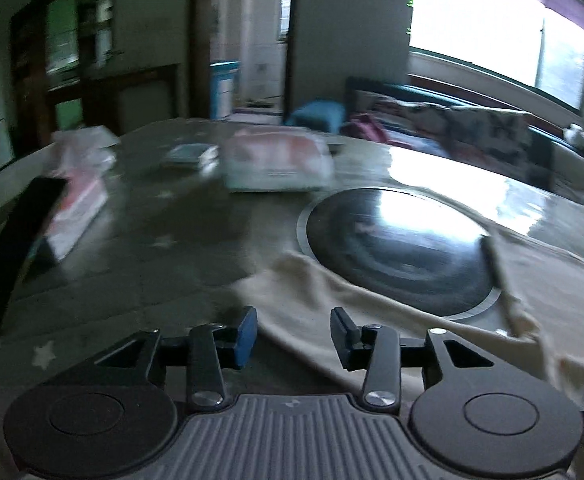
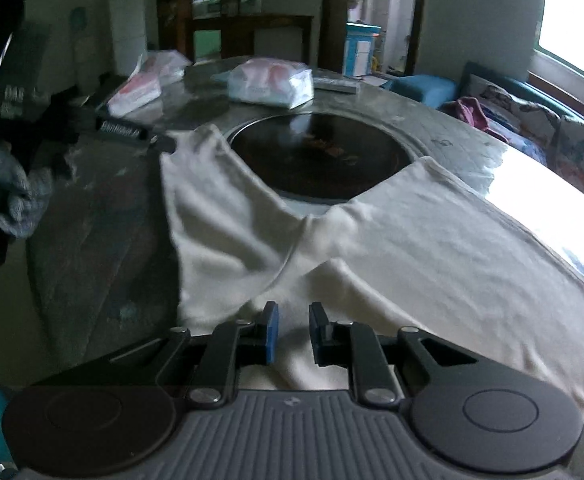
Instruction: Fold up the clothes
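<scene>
A cream garment point(image 2: 392, 236) lies spread on the round table, its two legs or sleeves reaching out over the dark round inset point(image 2: 320, 156). In the left wrist view the cloth point(image 1: 332, 296) lies ahead and to the right. My left gripper point(image 1: 292, 332) is open and empty, low over the garment's left edge. My right gripper point(image 2: 294, 332) is open with a narrower gap, over the near part of the garment, nothing between its pads. The left gripper point(image 2: 132, 134) also shows in the right wrist view at the garment's far left corner.
A plastic-wrapped packet point(image 2: 272, 84) and another packet point(image 2: 136, 92) sit on the far side of the table point(image 2: 92, 240). A dark phone-like slab point(image 1: 16, 248) leans at the left. A sofa with cushions point(image 2: 532, 120) stands to the right, under a bright window.
</scene>
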The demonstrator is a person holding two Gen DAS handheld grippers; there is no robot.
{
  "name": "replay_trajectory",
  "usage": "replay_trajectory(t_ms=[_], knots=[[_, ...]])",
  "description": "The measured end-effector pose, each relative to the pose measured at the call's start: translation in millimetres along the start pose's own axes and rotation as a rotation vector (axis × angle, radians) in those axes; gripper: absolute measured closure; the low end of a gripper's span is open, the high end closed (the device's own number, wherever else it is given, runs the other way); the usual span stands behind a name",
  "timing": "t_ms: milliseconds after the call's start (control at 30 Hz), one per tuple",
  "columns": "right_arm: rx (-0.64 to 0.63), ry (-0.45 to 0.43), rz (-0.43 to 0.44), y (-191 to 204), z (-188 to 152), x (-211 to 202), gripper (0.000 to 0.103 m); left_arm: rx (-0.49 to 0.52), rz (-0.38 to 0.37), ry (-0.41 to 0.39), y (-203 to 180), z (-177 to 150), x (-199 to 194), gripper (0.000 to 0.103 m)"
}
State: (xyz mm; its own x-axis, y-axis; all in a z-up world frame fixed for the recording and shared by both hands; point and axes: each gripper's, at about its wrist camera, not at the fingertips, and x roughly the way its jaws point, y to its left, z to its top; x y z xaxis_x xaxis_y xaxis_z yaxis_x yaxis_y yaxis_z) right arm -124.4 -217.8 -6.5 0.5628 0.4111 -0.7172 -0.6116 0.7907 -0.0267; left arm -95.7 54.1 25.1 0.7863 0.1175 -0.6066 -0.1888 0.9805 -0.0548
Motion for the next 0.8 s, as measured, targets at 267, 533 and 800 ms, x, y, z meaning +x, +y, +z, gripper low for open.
replay_trajectory(t_ms=[267,533,800], knots=[[0.005,-0.005,-0.025,-4,3,-8,0.087,-0.092,0.057,0.039,19,8,32,0.057],[0.062,-0.052,-0.063,-14,-3,-34,0.087,-0.168,-0.024,0.018,25,14,36,0.096],[0.183,-0.103,-0.137,-40,-24,-64,0.087,-0.103,-0.325,-0.066,-35,33,-30,0.097]])
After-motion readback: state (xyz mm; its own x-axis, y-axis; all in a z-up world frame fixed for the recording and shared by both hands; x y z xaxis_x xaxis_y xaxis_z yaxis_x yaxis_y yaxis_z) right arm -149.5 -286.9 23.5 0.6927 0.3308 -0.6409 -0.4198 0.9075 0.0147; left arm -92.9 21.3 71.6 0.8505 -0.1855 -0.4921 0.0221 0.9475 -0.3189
